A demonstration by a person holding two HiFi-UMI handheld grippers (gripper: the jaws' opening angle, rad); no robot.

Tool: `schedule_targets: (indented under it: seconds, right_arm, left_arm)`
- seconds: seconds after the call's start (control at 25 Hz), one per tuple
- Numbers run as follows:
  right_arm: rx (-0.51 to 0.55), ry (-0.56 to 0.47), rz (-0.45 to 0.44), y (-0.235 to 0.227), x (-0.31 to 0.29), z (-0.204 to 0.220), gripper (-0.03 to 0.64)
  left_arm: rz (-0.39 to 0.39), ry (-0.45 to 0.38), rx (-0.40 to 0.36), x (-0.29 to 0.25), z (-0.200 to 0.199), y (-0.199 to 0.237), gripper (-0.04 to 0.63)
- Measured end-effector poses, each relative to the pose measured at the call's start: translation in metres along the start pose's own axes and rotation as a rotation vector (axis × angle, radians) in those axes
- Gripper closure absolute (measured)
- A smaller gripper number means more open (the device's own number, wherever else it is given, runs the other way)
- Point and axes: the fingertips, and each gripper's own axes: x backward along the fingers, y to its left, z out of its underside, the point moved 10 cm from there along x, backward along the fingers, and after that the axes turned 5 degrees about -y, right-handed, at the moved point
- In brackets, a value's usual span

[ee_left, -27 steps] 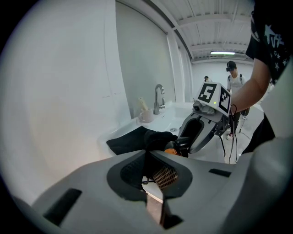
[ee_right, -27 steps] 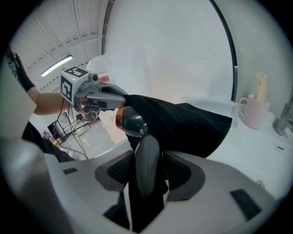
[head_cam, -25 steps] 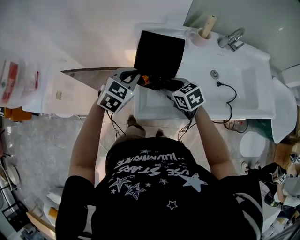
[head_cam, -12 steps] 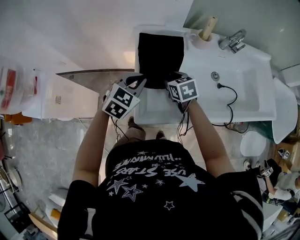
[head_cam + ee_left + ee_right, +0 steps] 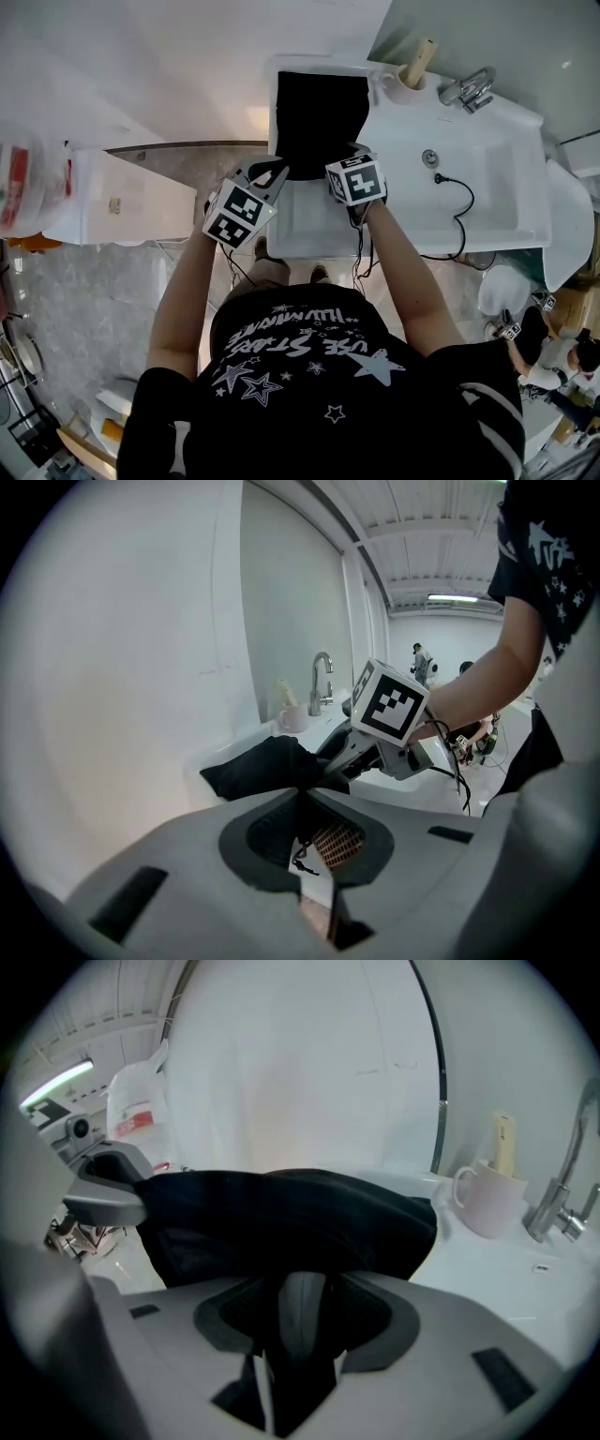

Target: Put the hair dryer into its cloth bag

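The black cloth bag (image 5: 319, 112) lies on the white counter left of the sink. My left gripper (image 5: 279, 170) is shut on the bag's near edge, and in the left gripper view black cloth (image 5: 262, 766) is bunched between its jaws (image 5: 305, 794) with a thin cord hanging below. My right gripper (image 5: 349, 153) reaches into the bag's mouth from the right. A grey rounded part of the hair dryer (image 5: 302, 1321) sits clamped in its jaws (image 5: 300, 1288). The bag (image 5: 281, 1218) drapes over the rest of the dryer and hides it.
A white sink basin (image 5: 483, 202) with a faucet (image 5: 466, 86) and a black cable (image 5: 461, 192) lies to the right. A cup (image 5: 405, 73) stands behind the bag. A white tray (image 5: 309, 225) sits under my grippers. A plastic bag (image 5: 28, 178) hangs at the left.
My right gripper has moved left and forward into the bag's mouth. The dryer's orange part, seen a second ago, is now covered by the cloth. The left gripper has barely moved.
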Motion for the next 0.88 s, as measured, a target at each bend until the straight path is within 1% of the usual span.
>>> schedule_targets:
  seconds: [0.12, 0.28, 0.56, 0.64, 0.76, 0.88]
  right_arm:
    - [0.037, 0.023, 0.008, -0.001, 0.0, 0.002, 0.413]
    - [0.072, 0.064, 0.023, 0.001, 0.003, 0.005, 0.411]
    - [0.071, 0.059, 0.026, 0.001, 0.004, 0.011, 0.411]
    - [0.066, 0.058, 0.013, 0.002, 0.005, 0.013, 0.408]
    - [0.051, 0.053, -0.028, 0.007, 0.008, 0.017, 0.336]
    - [0.082, 0.027, -0.02, 0.008, 0.012, 0.02, 0.324]
  left_arm:
    - [-0.003, 0.026, 0.012, -0.003, 0.009, -0.002, 0.571]
    - [-0.001, 0.033, 0.033, -0.004, 0.016, -0.006, 0.569]
    - [-0.022, 0.056, 0.037, -0.007, 0.017, -0.012, 0.566]
    - [-0.034, 0.061, 0.046, -0.008, 0.02, -0.015, 0.565]
    - [-0.051, 0.06, 0.053, -0.009, 0.021, -0.018, 0.561]
    - [-0.061, 0.071, 0.053, -0.01, 0.02, -0.019, 0.56]
